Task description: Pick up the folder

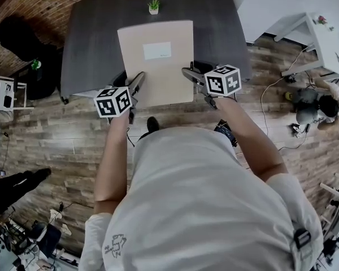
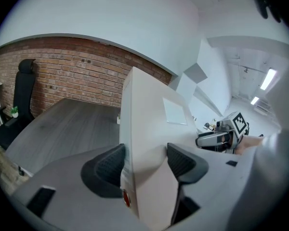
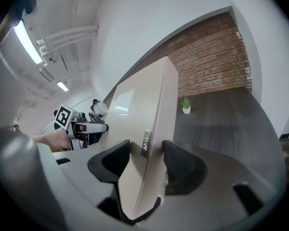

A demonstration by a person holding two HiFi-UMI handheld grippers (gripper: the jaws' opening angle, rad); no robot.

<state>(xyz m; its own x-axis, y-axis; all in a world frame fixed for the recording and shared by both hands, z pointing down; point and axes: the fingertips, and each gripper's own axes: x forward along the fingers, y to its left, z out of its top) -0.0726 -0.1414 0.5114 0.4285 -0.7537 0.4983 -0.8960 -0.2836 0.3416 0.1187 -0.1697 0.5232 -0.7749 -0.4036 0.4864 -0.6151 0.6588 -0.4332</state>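
Folder (image 1: 155,61), clamped at its near edge by left gripper (image 1: 138,81) and right gripper (image 1: 189,74), should rise level, both moving together, so it cannot twist.

You have one folder (image 1: 155,61) with one label (image 1: 157,50), one desk (image 1: 90,38), one plant (image 1: 153,5) and one chair (image 1: 17,38) — plus two grippers, the left gripper (image 1: 138,82) and the right gripper (image 1: 187,72).
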